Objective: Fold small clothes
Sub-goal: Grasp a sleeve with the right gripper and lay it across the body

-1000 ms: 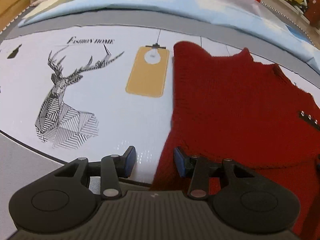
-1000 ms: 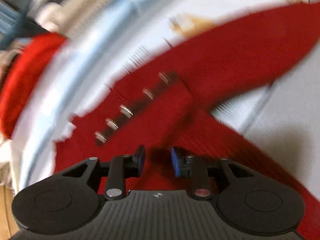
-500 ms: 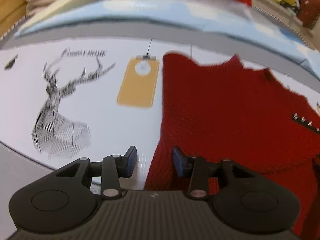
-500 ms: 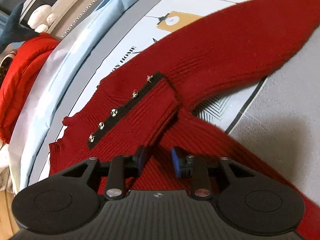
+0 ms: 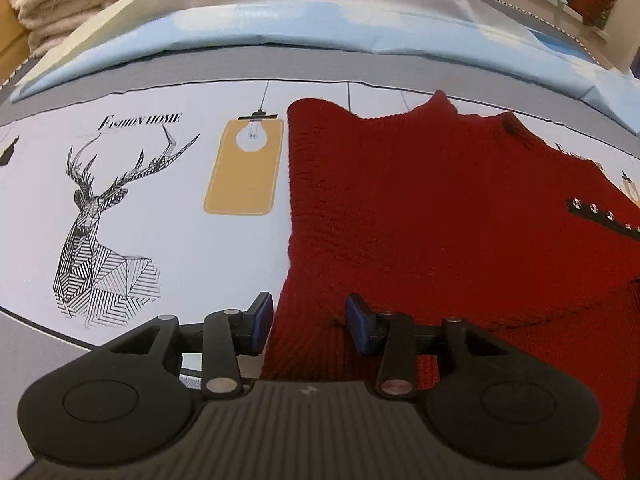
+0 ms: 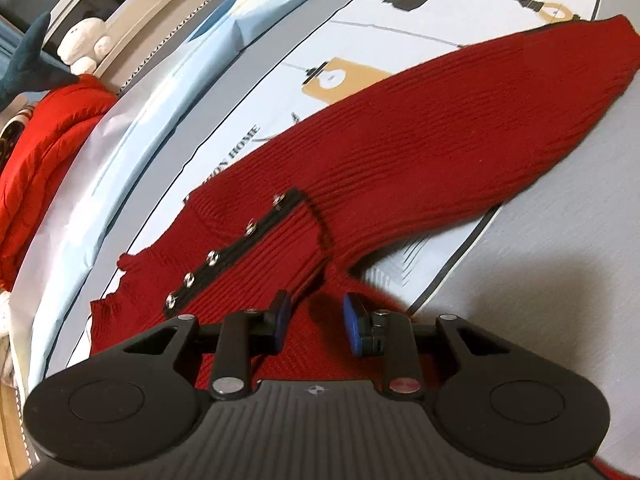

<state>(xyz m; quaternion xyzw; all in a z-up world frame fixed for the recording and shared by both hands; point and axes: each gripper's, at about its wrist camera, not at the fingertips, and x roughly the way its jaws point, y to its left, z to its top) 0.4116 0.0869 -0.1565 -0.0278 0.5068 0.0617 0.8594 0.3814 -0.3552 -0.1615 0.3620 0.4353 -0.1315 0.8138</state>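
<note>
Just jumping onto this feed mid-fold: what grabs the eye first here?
A red knit sweater spread across the printed sheet, its black strip of silver snaps just ahead of the right hand-held gripper. In the left view, a line-drawn deer and a yellow bulb tag lie left of it.

Your left claw (image 5: 307,326) tilts steeply downward, its blue pads parted with a clear gap between them. Your right claw (image 6: 316,322) tilts down likewise, pads parted more narrowly, pinching nothing.
</note>
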